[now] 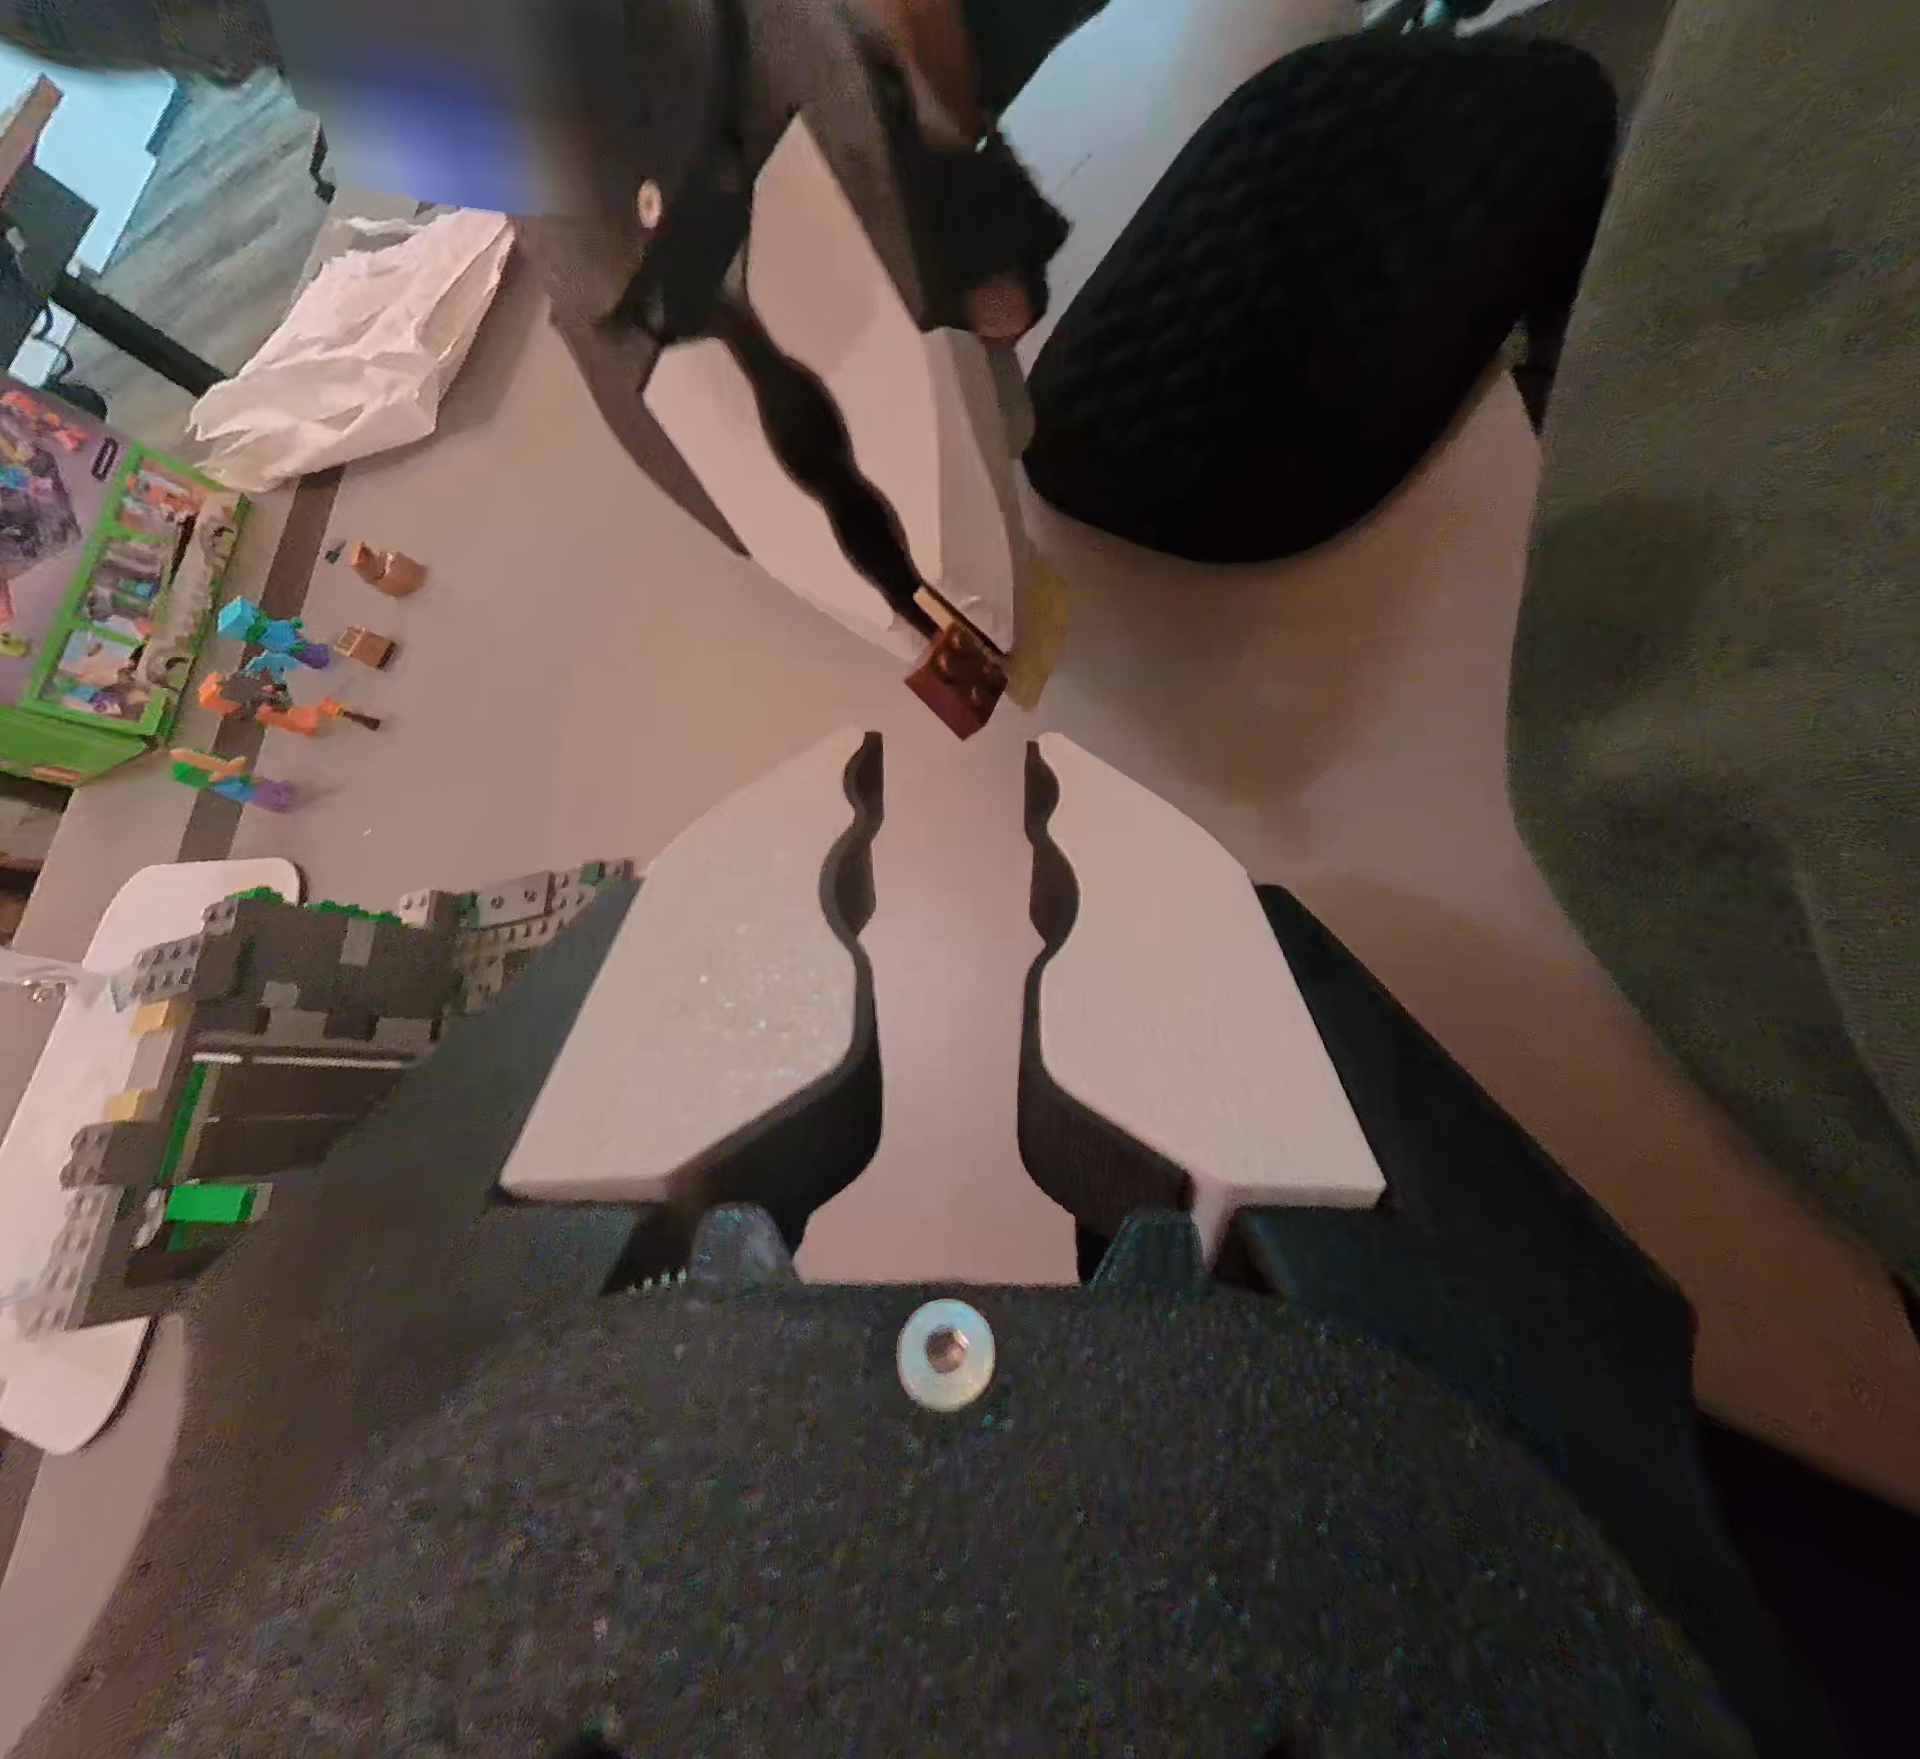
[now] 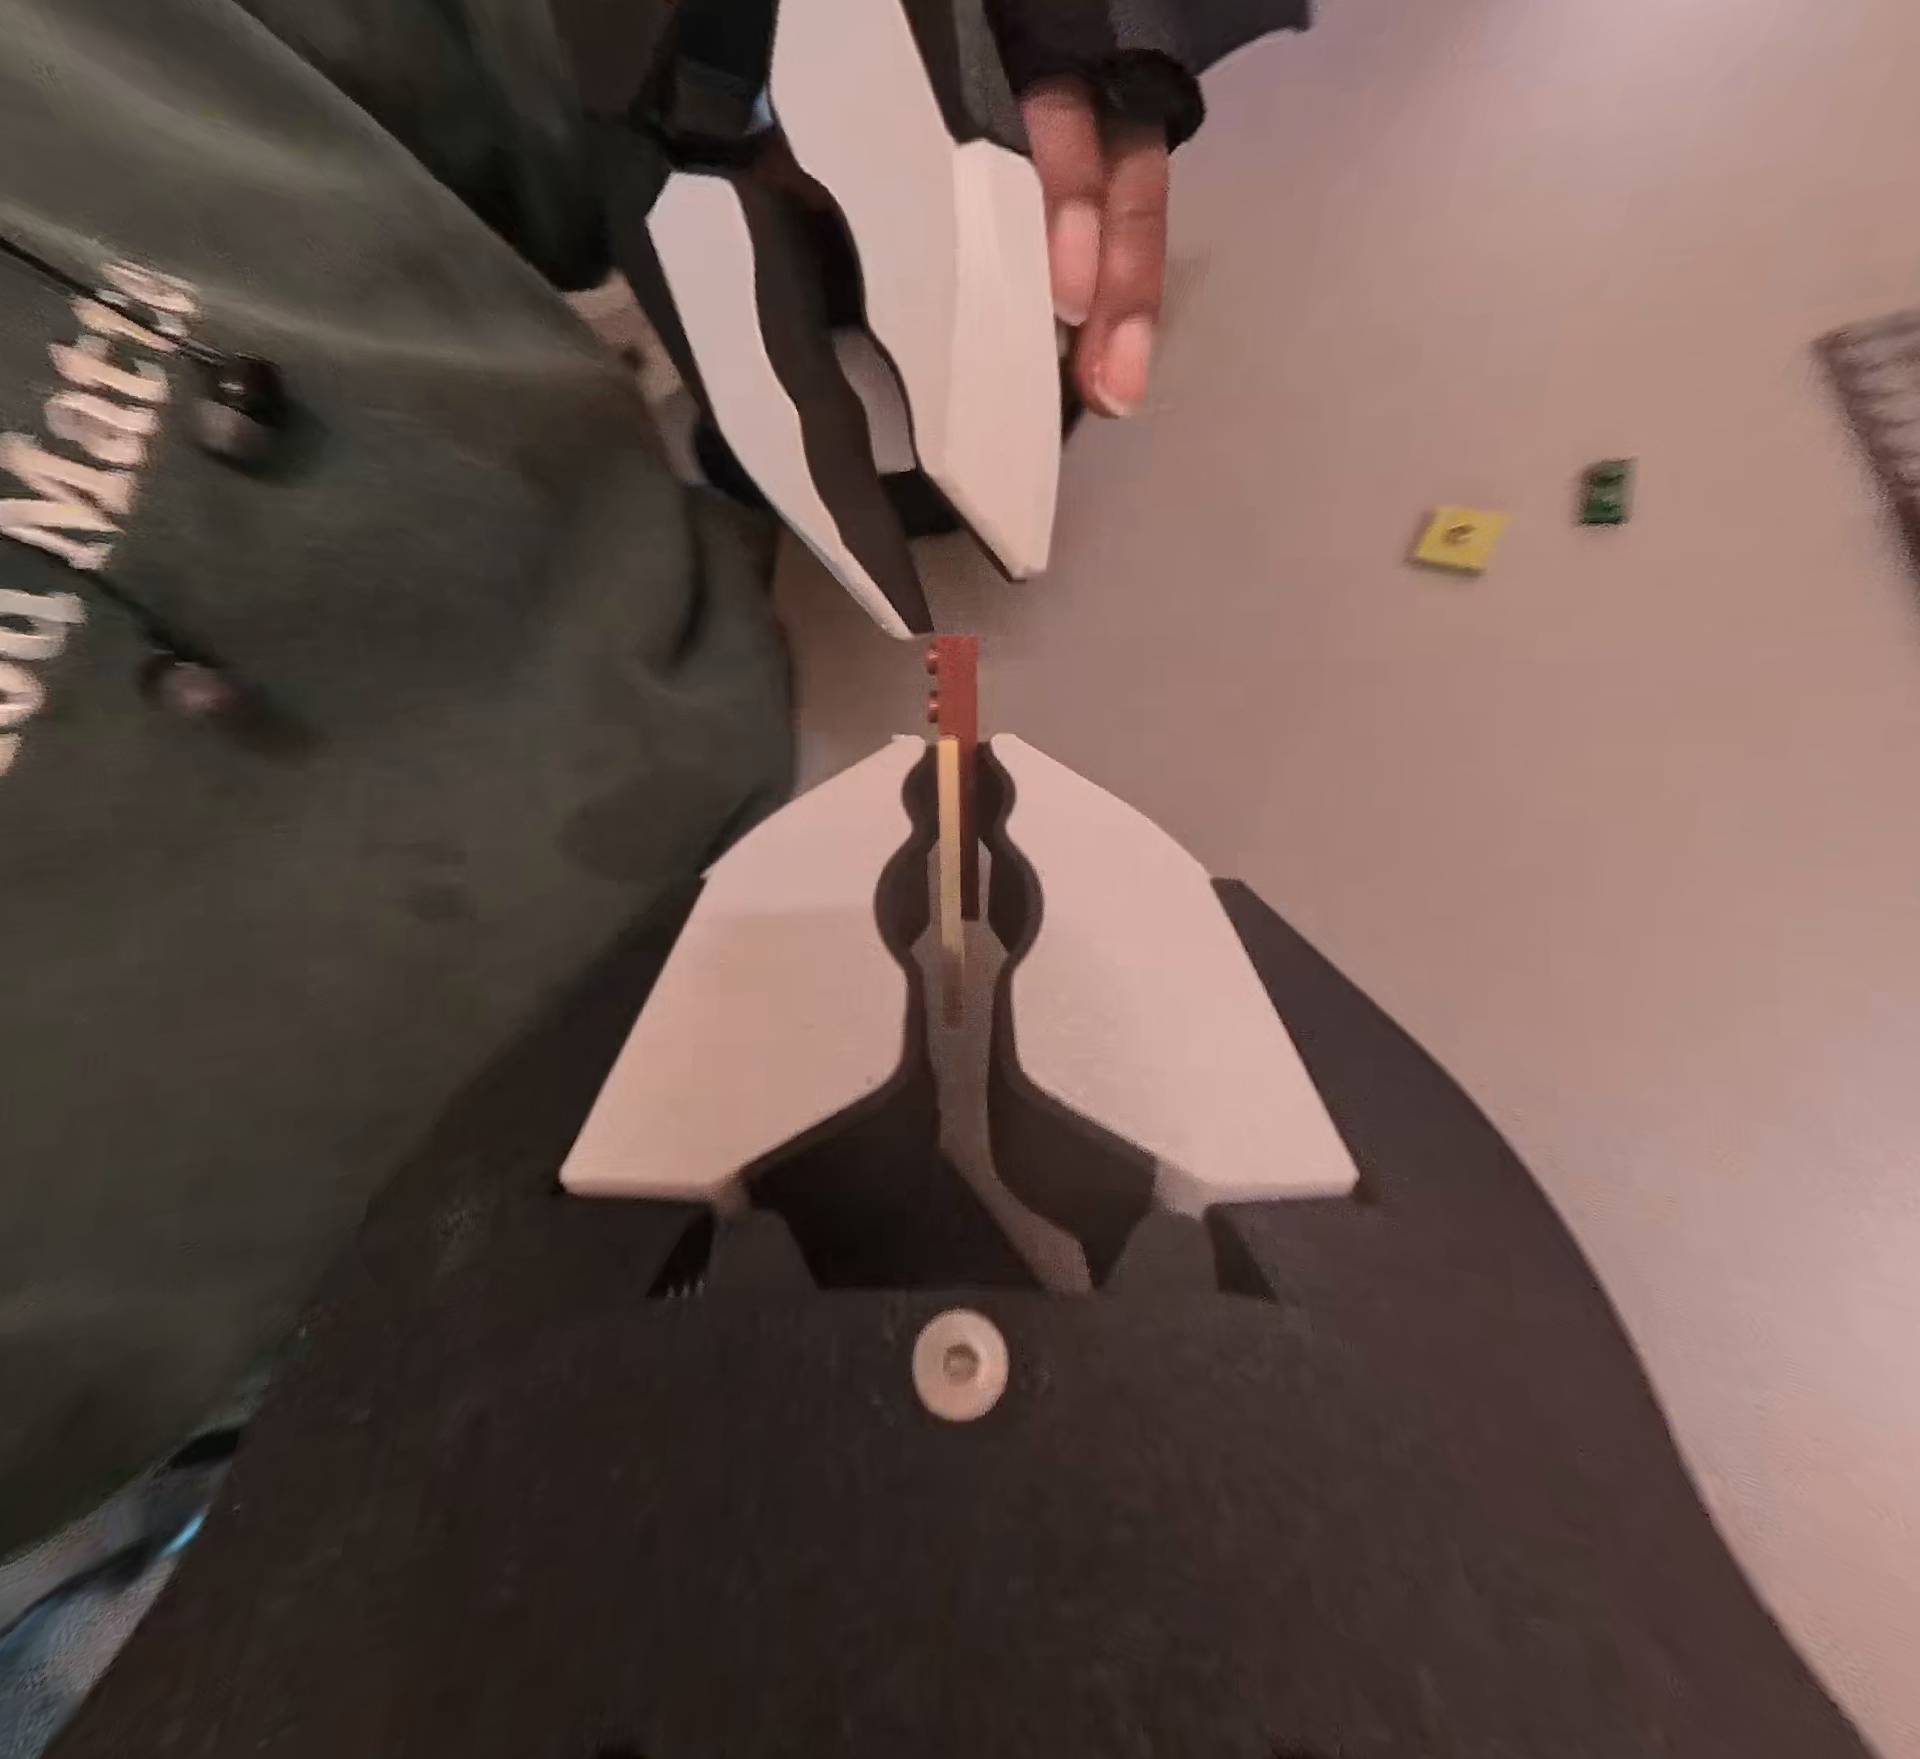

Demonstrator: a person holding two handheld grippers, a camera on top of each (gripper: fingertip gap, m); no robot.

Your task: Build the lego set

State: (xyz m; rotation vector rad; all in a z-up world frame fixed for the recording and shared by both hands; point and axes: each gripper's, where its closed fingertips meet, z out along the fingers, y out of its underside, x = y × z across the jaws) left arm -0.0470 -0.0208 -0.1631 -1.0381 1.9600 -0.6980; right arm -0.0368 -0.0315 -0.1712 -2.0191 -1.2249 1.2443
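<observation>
My right gripper [image 2: 954,743] is shut on a reddish-brown Lego plate [image 2: 958,701], with a thin tan plate [image 2: 948,836] pressed against it; both show edge-on between the fingers. The brown plate sticks out past the tips, studs to the left. In the left wrist view the right gripper [image 1: 966,644] comes down from the top, holding the brown plate [image 1: 958,689]. My left gripper [image 1: 954,748] is open and empty, its tips just short of the brown plate. In the right wrist view the left gripper [image 2: 966,603] hangs open just above the plate, held by a gloved hand [image 2: 1101,151].
The grey and green Lego build [image 1: 312,982] stands on a white tray [image 1: 62,1138] at left. Behind it are minifigures [image 1: 260,660], small brown pieces [image 1: 387,569], the set box [image 1: 83,618] and a white paper bag [image 1: 353,359]. A yellow piece [image 2: 1455,540] and a green piece [image 2: 1605,494] lie on the table.
</observation>
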